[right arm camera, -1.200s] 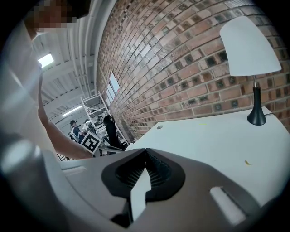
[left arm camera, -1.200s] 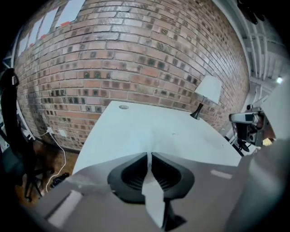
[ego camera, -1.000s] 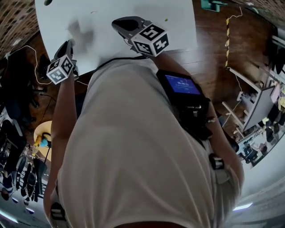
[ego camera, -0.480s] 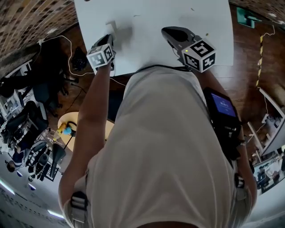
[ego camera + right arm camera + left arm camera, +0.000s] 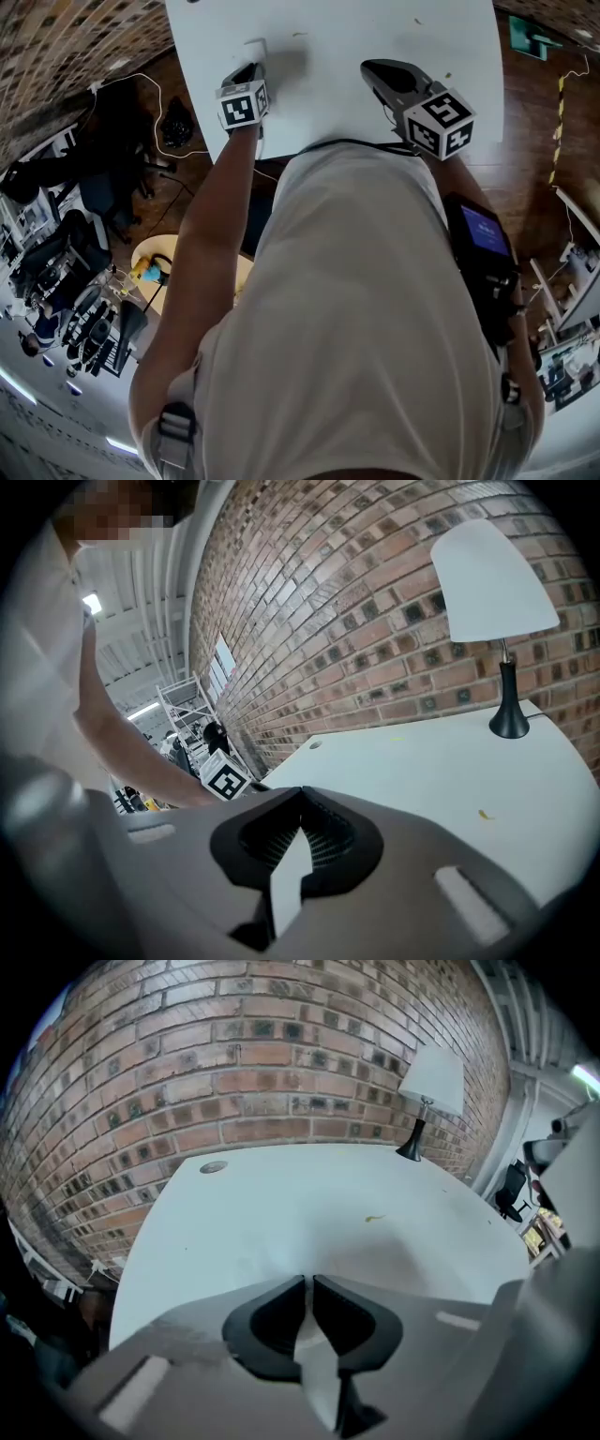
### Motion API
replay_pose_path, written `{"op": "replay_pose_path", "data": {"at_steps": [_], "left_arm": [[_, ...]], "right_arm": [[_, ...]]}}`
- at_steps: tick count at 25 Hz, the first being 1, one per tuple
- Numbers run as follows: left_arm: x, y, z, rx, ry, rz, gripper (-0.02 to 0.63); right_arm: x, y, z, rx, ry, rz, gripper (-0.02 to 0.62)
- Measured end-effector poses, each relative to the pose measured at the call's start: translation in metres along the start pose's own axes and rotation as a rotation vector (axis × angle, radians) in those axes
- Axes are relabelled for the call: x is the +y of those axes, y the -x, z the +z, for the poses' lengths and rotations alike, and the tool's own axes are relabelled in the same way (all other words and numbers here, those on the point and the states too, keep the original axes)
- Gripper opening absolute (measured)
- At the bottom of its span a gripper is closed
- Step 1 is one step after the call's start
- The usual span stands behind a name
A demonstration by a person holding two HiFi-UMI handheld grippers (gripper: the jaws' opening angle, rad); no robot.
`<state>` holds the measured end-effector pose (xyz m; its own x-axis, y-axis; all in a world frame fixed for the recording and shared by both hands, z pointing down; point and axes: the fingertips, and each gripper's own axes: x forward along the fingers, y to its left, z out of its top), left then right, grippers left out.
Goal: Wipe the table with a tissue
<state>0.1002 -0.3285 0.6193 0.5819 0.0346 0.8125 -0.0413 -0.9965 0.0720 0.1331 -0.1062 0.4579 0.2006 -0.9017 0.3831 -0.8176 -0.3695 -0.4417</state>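
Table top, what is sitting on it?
A lamp with a white shade, a tiny yellowish crumb, a small round grey spot, and a white tissue at the tip of the left claw. What lies right under that claw is covered.

lamp (image 5: 427,1082) on table's (image 5: 281,1213) far corner, wall (image 5: 234,1054) behind, tissue (image 5: 255,47) in left tool (image 5: 309,1283)

A workshop-like lab: brick wall (image 5: 262,1054), scaffold tower (image 5: 187,705).

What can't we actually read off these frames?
- Head view: table far side cut by the top edge; part of near edge hidden behind the person's shirt.
- Left gripper view: tissue lost, white against white table.
- Too small to identify: yellowish speck, round mark on table.
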Motion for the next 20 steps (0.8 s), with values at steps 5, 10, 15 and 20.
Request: {"op": "replay_pose_path", "data": {"at_steps": [5,10,15,20], "left_arm": [[-0.008,-0.003,0.020,0.005,0.020,0.004,0.034],[-0.016,-0.012,0.036,0.004,-0.056,-0.008,0.032],[-0.036,-0.015,0.037,0.050,-0.234,-0.092,0.025],[-0.060,-0.002,0.015,0.111,-0.235,-0.226,0.029]], "right_arm": [[-0.004,0.006,-0.002,-0.003,-0.016,-0.016,0.008],[-0.008,0.011,0.000,-0.009,-0.026,-0.031,0.008],[-0.010,0.017,-0.001,-0.013,-0.026,-0.045,0.008],[0.000,0.011,-0.004,-0.012,-0.025,-0.053,0.008]]}}
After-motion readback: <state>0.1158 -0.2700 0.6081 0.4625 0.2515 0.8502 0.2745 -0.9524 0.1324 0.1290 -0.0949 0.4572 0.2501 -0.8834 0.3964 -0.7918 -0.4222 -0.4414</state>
